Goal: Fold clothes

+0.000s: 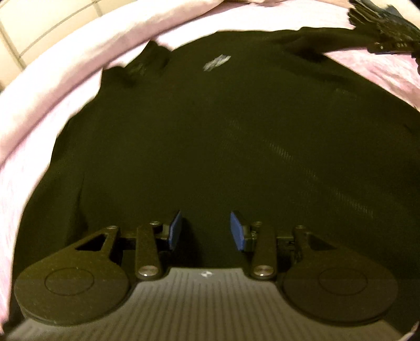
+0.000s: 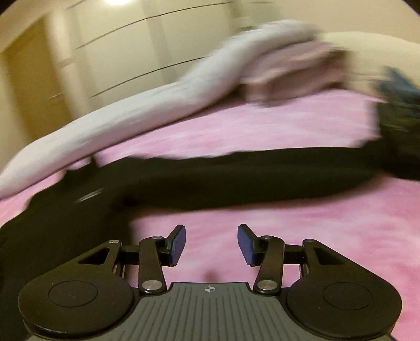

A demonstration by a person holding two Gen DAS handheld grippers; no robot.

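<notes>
A black long-sleeved garment point(image 1: 210, 118) lies spread on a pink bedspread point(image 1: 31, 118), with a small white mark point(image 1: 217, 62) near its far part. My left gripper point(image 1: 204, 230) hangs over the garment's near part, open, with only cloth showing below the gap between its blue pads. In the right wrist view one sleeve of the garment point(image 2: 236, 173) stretches across the bedspread point(image 2: 315, 223) from left to right. My right gripper point(image 2: 211, 244) is open over bare pink bedspread, just short of the sleeve, holding nothing.
A dark, blue-tinged blurred thing point(image 2: 399, 105) sits at the sleeve's far end, and the same thing point(image 1: 388, 26) shows at the top right in the left wrist view. Pale bedding point(image 2: 262, 52) is heaped at the back. Wardrobe doors point(image 2: 131, 39) stand behind, and a tiled floor point(image 1: 39, 23) lies beyond the bed's edge.
</notes>
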